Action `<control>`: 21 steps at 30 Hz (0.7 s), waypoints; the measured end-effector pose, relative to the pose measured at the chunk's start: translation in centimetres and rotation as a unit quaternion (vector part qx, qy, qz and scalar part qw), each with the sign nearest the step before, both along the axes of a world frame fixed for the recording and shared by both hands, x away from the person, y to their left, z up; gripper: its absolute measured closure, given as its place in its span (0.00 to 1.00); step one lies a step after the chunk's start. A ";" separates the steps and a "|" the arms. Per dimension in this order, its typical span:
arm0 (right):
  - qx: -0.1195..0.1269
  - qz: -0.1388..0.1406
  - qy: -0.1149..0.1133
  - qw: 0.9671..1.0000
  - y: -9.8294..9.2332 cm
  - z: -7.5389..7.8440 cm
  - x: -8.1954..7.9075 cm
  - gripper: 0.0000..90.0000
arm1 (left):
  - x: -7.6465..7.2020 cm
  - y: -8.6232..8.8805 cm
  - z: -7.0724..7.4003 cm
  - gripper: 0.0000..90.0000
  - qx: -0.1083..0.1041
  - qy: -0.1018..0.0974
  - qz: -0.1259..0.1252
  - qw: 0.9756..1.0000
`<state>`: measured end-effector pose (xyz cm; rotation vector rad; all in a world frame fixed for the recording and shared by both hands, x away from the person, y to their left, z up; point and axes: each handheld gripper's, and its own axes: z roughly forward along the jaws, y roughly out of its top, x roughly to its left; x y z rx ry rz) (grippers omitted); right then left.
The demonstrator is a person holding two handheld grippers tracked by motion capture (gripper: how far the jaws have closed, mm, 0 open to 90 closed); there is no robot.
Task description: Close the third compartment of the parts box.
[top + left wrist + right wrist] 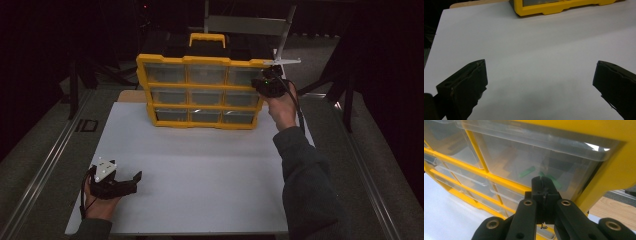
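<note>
Clenched tight, right claw [543,181] sat at the organizer's [200,90] top-right drawer [536,160], apparently poised to pull it open, while left claw [131,181] rested released on the tabletop [200,170].

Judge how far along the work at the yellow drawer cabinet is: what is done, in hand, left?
Done: nothing visible; every drawer in the yellow cabinet sits closed. In hand: the right gripper, jaws shut, is at the top right drawer. Left: opening it. The left gripper waits open over the white board.
</note>
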<state>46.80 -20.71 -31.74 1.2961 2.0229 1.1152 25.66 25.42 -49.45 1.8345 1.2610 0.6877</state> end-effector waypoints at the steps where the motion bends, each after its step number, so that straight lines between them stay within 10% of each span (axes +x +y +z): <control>1: -0.001 0.002 -0.001 1.000 0.0 0.0 -0.1 1.00 | 0.0 0.0 0.0 0.00 0.000 0.000 0.000 1.000; 21: -0.024 0.065 -0.021 0.997 -1.8 0.5 -4.0 0.75 | 0.0 0.0 0.0 0.00 0.000 0.000 0.001 1.000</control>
